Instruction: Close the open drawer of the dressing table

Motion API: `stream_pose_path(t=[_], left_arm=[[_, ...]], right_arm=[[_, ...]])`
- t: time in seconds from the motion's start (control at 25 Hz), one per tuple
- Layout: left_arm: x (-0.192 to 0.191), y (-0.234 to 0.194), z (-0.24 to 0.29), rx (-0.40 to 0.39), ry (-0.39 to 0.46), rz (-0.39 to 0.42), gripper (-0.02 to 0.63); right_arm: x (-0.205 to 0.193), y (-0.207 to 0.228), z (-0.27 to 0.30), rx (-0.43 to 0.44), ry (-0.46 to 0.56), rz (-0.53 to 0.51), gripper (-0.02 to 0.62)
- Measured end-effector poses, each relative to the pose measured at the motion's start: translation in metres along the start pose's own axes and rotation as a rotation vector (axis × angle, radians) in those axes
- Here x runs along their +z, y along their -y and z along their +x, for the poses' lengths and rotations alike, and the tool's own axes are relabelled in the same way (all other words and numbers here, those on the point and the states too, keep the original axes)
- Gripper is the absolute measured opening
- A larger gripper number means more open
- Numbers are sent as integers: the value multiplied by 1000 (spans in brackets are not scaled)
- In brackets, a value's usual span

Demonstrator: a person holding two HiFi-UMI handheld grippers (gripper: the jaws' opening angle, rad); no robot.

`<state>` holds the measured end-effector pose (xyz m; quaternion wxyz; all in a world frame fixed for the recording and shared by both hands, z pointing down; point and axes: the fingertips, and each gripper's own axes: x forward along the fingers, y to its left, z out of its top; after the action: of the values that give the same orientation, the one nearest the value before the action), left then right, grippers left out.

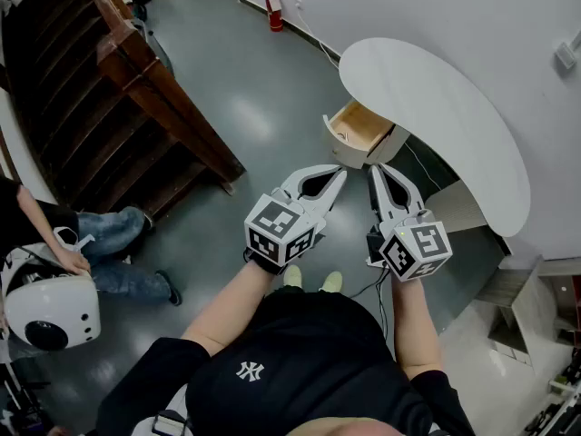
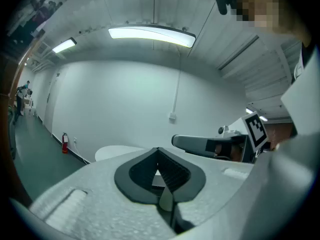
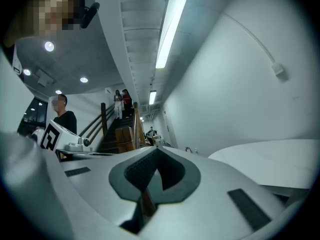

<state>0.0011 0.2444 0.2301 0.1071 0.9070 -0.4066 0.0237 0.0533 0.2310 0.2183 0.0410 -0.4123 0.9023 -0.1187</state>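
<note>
- The left tool [image 1: 339, 173] was held clenched, its jaws brought together at the tips with nothing between them, as was confirmed in the left gripper view [image 2: 158, 149].
- The right tool [image 1: 374, 170] was likewise held clenched and empty, its jaws seen meeting at the tips in the right gripper view [image 3: 156, 148].
- The drawer [image 1: 359, 127] was found pulled out from under the white curved counter [image 1: 436, 107], its pale wooden interior exposed.
- Both tools were pointed towards the drawer, side by side, with their tips just beside its front in the head view; whether either touched it could not be told.
- A grey floor [image 1: 254, 107] was seen below, with a dark wooden staircase [image 1: 118, 107] well apart to the left.
- A red fire extinguisher [image 1: 274, 12] was stood against the far wall.
</note>
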Motion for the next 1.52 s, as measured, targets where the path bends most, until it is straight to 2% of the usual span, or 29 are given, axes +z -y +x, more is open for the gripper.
stream_pose_path(t=[0.4, 0.6, 0.8, 1.24, 1.52], left_arm=[[8, 5, 5, 12, 32, 9, 9], [9, 5, 6, 7, 65, -7, 10], [6, -6, 8, 52, 102, -5, 11], [-18, -16, 24, 136, 64, 24, 11], [-39, -61, 39, 154, 54, 0, 11]], right_arm=[[3, 7, -8, -10, 7, -14, 15], [6, 8, -12, 21, 25, 11, 15], [9, 26, -17, 12, 52, 43, 15], [-10, 58, -10, 14, 36, 79, 15], [-26, 74, 33, 11, 8, 78, 15]])
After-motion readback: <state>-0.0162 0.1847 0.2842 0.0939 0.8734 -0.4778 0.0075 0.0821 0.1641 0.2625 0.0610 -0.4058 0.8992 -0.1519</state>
